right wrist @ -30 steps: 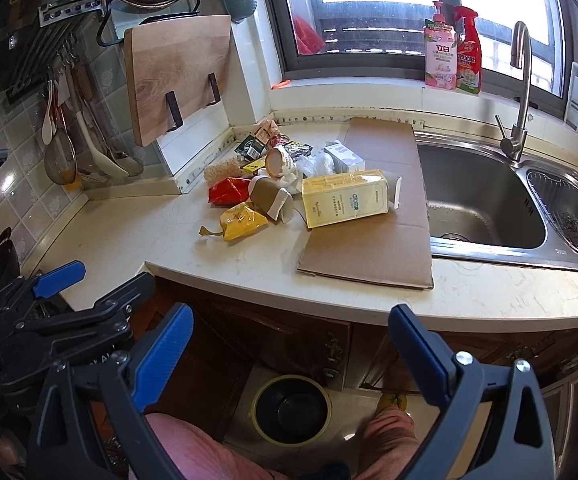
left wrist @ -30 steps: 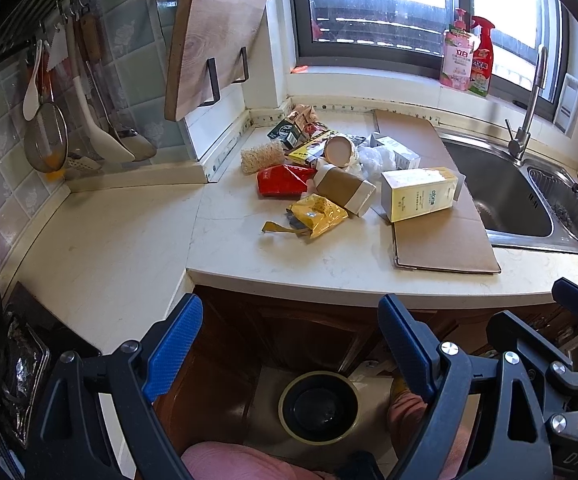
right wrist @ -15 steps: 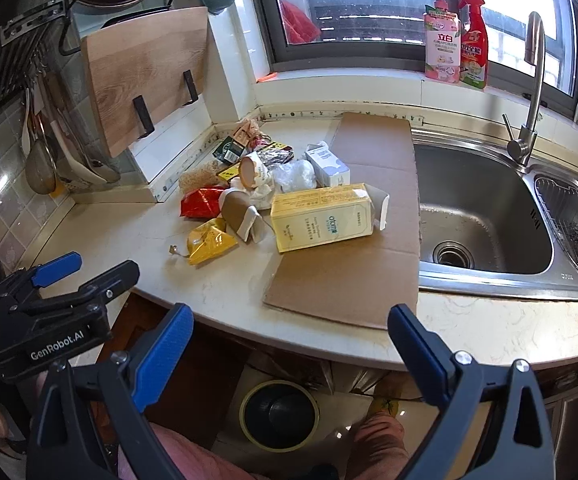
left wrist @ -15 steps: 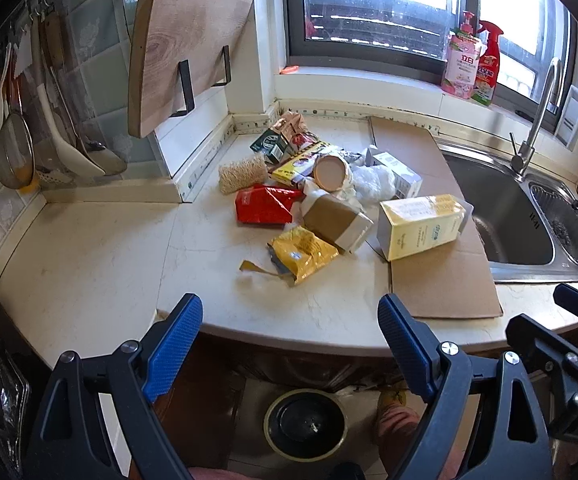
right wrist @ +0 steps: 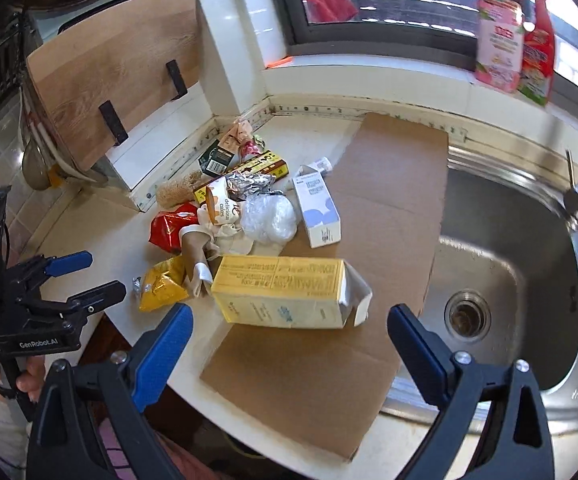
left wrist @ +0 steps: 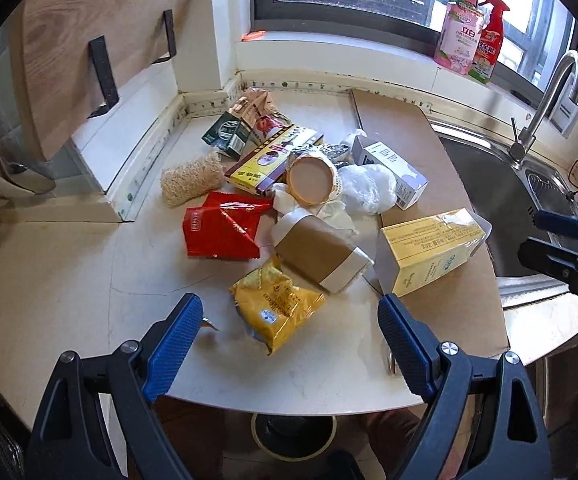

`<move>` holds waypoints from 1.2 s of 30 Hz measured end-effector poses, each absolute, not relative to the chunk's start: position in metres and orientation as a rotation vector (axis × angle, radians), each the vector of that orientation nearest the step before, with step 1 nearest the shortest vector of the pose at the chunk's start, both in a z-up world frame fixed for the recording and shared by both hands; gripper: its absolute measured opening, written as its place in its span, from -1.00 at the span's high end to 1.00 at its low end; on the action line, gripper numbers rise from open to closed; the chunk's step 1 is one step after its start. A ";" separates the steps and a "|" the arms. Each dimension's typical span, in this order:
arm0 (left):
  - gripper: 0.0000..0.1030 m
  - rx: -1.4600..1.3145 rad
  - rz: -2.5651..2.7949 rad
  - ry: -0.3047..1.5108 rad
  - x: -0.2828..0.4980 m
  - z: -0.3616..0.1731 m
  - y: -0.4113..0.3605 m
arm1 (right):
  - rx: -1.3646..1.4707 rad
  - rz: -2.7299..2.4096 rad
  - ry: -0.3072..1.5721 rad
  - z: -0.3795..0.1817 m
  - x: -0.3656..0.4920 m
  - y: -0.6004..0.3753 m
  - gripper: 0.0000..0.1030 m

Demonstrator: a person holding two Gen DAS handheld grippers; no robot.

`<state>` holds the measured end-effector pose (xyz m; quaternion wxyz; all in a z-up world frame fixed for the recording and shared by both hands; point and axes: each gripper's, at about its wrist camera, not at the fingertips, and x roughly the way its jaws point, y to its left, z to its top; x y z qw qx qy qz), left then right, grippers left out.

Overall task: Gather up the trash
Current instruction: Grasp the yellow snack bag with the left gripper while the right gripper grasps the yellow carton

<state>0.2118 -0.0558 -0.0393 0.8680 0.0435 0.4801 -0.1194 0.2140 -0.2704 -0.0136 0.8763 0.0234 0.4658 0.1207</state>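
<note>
A heap of trash lies on the pale counter [left wrist: 69,280]. Nearest my open left gripper [left wrist: 289,320] is a yellow snack bag [left wrist: 277,306]. Behind it lie a brown paper cup [left wrist: 321,254], a red wrapper [left wrist: 221,230] and a yellow carton [left wrist: 429,250]. That yellow carton [right wrist: 285,292] rests on a flat cardboard sheet [right wrist: 373,240], just ahead of my open right gripper [right wrist: 289,320]. Farther back sit a white box [right wrist: 317,210], a crumpled plastic bag [right wrist: 269,218] and a printed cup [right wrist: 221,204]. Nothing is between either gripper's fingers.
A steel sink [right wrist: 501,264] with a faucet [left wrist: 545,96] fills the right. Spray bottles [left wrist: 469,44] stand on the windowsill. A wooden cutting board [left wrist: 85,40] leans at the back left. A round bin [left wrist: 293,432] sits on the floor under the counter edge.
Both grippers have risen and moved forward over the counter toward the trash heap; the floor bin has dropped toward the bottom edge. Both stay open.
</note>
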 end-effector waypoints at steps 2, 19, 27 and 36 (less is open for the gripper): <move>-0.64 0.079 -0.265 1.028 0.222 -0.043 -0.061 | -0.005 0.297 0.978 -0.016 0.231 -0.268 -0.91; -0.28 0.153 -0.375 1.111 0.260 -0.062 -0.071 | -0.400 0.601 1.117 -0.085 0.266 -0.230 -0.44; -0.28 0.162 -0.382 1.172 0.249 -0.080 -0.051 | -0.404 0.621 1.065 -0.085 0.248 -0.226 -0.21; -0.31 0.241 -0.360 1.187 0.255 -0.102 -0.052 | -0.339 0.594 1.015 -0.076 0.225 -0.226 -0.14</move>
